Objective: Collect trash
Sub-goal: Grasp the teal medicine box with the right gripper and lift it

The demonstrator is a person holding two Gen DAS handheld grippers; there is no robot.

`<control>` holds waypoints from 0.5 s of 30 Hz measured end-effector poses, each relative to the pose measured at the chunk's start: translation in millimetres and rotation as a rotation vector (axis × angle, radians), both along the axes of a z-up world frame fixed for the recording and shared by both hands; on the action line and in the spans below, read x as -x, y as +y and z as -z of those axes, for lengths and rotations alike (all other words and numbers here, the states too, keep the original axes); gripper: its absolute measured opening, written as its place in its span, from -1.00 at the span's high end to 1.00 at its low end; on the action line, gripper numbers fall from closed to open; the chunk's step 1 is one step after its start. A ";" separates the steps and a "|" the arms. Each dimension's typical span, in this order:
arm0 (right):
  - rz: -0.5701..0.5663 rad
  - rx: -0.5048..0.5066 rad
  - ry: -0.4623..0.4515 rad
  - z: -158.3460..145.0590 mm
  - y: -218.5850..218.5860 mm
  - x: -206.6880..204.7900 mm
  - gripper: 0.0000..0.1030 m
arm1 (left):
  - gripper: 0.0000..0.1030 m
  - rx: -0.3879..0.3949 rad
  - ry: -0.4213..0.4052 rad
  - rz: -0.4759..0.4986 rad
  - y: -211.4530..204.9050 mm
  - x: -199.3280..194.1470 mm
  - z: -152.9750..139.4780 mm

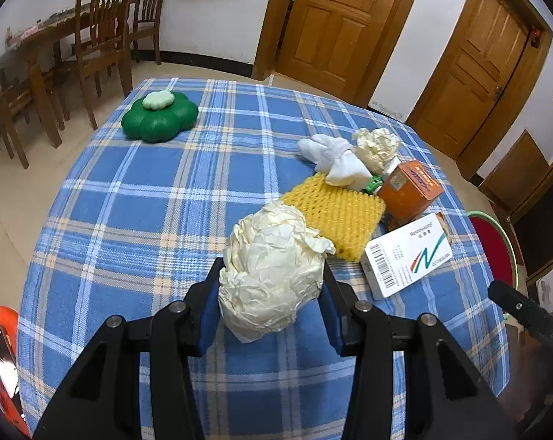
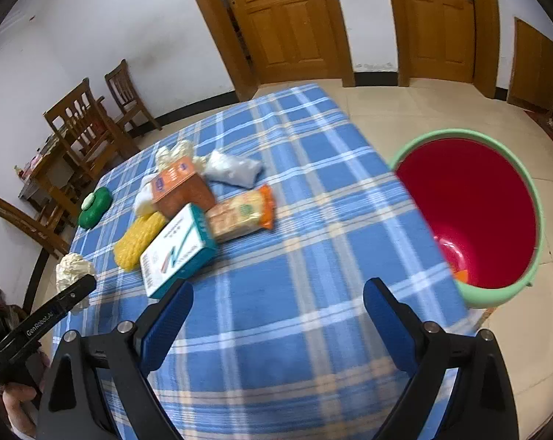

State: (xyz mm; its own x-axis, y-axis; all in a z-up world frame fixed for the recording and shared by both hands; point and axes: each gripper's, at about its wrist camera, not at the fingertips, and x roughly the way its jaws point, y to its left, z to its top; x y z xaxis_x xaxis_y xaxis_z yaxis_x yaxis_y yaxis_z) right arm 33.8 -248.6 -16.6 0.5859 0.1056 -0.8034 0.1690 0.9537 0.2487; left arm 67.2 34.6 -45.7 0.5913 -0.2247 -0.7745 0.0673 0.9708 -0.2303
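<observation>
Trash is lying clustered on the blue plaid tablecloth (image 1: pixel 137 220), and one piece, a big crumpled cream paper wad (image 1: pixel 272 267), is sitting clamped between the blue pads of the left gripper (image 1: pixel 270 293), jaws partly closed and pinching it on both sides, raised above the cloth. Right of the wad, a yellow foam net (image 1: pixel 335 216) is lying flat, with a white-and-teal carton (image 1: pixel 404 256) just beside it, barcode facing up. Behind those, an orange box (image 1: pixel 410 190) is standing tilted, touching a white cloth bundle (image 1: pixel 335 161) and a smaller crumpled paper ball (image 1: pixel 377 146). A green flower-shaped container (image 1: pixel 159 117) with a pale lid is sitting well apart near the far left corner of the table. The right gripper (image 2: pixel 276 315) is hovering over bare cloth near the table's edge, jaws spread wide, nothing between the blue pads. From the right wrist view, a cracker packet (image 2: pixel 239 214) is lying beside the carton and a clear plastic bag (image 2: pixel 232 168) is lying behind it. A bin (image 2: pixel 533 198), green outside and red inside, is standing on the tiled floor just beside the table's right edge; something orange is showing at its bottom, too blurred to identify. Wooden chairs (image 1: pixel 100 36) are standing by the far wall.
</observation>
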 end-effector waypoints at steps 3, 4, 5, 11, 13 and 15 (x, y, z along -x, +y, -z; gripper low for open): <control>-0.024 -0.019 0.014 5.2 12.1 -8.2 -0.86 | 0.08 0.010 0.005 -0.009 5.5 -1.9 3.1; -0.029 -0.025 0.020 7.1 14.6 -11.0 -0.86 | 0.08 0.014 0.007 -0.013 7.9 -2.6 4.4; -0.034 -0.035 0.028 9.6 17.5 -14.6 -0.86 | 0.08 0.017 0.008 -0.018 10.1 -3.4 5.7; -0.036 -0.083 0.046 18.4 29.3 -31.8 -0.86 | 0.08 0.034 0.019 -0.038 20.8 -6.8 12.5; -0.038 -0.103 0.047 20.9 32.6 -37.3 -0.86 | 0.08 0.038 0.023 -0.042 23.4 -7.6 14.4; -0.041 -0.121 0.056 24.4 36.7 -42.6 -0.80 | 0.08 0.042 0.025 -0.043 24.9 -7.6 15.7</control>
State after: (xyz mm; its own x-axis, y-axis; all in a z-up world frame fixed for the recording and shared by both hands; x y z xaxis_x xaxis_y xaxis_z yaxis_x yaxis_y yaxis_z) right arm 76.3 -211.9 -41.0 0.5340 0.2264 -0.8146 0.1475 0.9237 0.3535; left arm 74.8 59.4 -61.3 0.5815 -0.2322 -0.7797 0.0194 0.9621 -0.2720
